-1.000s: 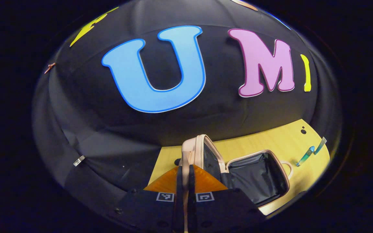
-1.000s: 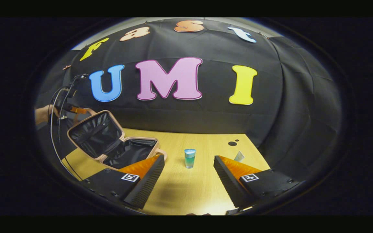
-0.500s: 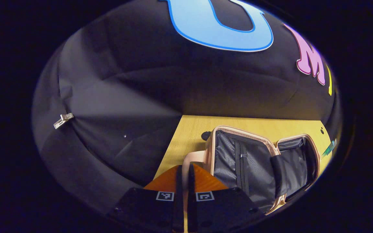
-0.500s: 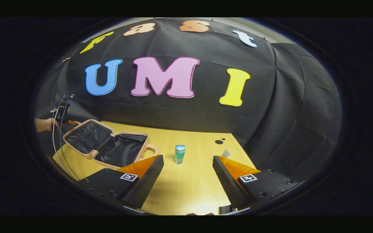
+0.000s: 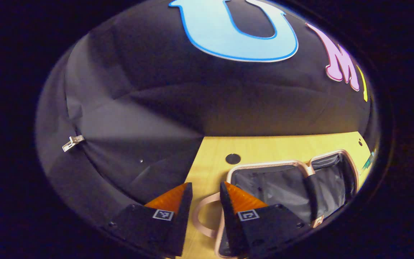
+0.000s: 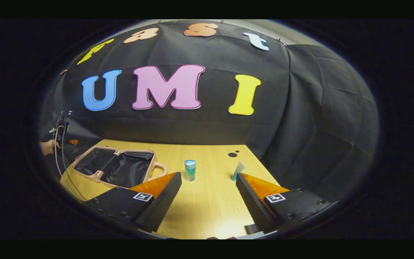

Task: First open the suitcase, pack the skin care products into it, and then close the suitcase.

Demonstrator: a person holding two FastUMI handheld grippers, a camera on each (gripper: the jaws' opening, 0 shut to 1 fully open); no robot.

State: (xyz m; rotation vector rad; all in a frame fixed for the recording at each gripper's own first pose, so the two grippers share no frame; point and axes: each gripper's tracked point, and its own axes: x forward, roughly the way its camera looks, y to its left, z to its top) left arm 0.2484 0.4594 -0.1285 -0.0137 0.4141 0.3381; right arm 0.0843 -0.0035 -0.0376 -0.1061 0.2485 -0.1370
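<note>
The pink suitcase (image 6: 115, 172) lies flat and fully open on the wooden table, both black-lined halves up. In the left gripper view its lid half (image 5: 264, 185) is just right of my left gripper (image 5: 206, 190), which is open with the lid's pink handle loop (image 5: 201, 219) between and below its fingers, not gripped. My right gripper (image 6: 208, 180) hovers open over the table's near side. A small blue-green bottle (image 6: 190, 170) stands upright ahead of it. A blue-green tube (image 6: 238, 171) stands by its right finger; I also see this tube (image 5: 368, 163) past the suitcase.
The wooden table (image 6: 207, 205) has round dark holes (image 6: 232, 154) near its far edge and one hole (image 5: 233, 158) beside the suitcase lid. A hand (image 6: 47, 147) with cables holds the left gripper at the table's left end. Black cloth walls close in behind.
The left gripper opened and let go of the lid's handle. The lid dropped from tilted to flat on the table. The right gripper shifted slightly, staying open.
</note>
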